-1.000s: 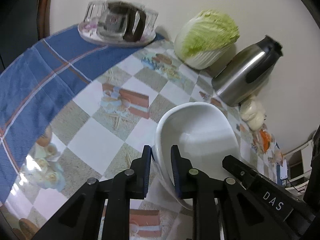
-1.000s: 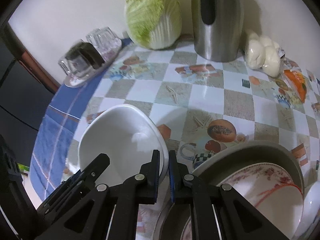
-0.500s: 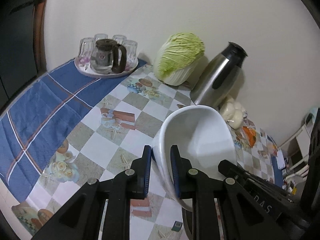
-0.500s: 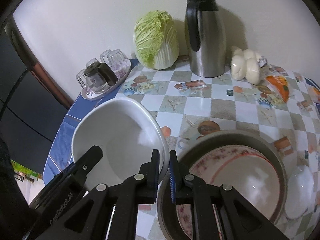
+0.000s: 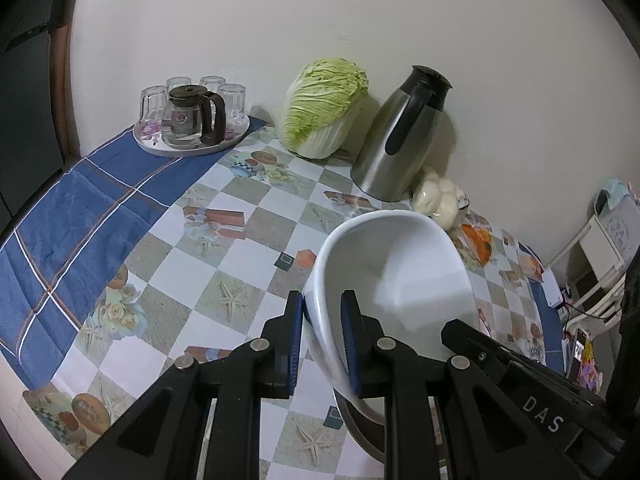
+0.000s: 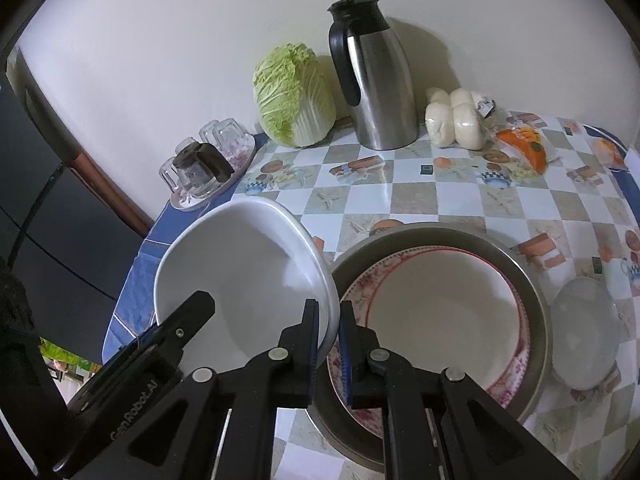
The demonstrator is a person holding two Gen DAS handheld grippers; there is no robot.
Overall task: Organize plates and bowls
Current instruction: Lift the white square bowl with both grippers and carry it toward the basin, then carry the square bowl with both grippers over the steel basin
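The worktop point(image 6: 436, 196) wears a glossy checked cover printed with starfish and crockery, and a blue plaid cloth point(image 5: 76, 216) overlaps it at the end where the round tray of upturned glasses and a glass pot point(image 5: 192, 124) stands. Taking the steel flask point(image 6: 376, 80) as the mark: it stands against the plain pale wall, a napa cabbage point(image 6: 294, 96) just beside it on the tray's side, a bag of white buns point(image 6: 456, 118) just beside it on the other, and an orange packet point(image 6: 524, 146) beyond the buns. In front of the flask, nearer the cameras, sits a grey metal basin point(image 6: 532, 292) with a floral-rimmed plate point(image 6: 440, 312) lying in it; a clear glass lid point(image 6: 582, 336) lies on the cover just outside the basin.

The white bowl point(image 6: 236, 280) hangs tilted in the air in front of the flask, over the near edge of the basin. The left tool point(image 5: 322, 320) is clamped on one side of its rim, the right tool point(image 6: 328, 320) pinched tight on the opposite side.

Since a second ago both views have drawn back and risen: more wall shows, the flask and cabbage sit smaller and farther, and the bowl, then low by the cover, is lifted clear with the basin more fully in sight.
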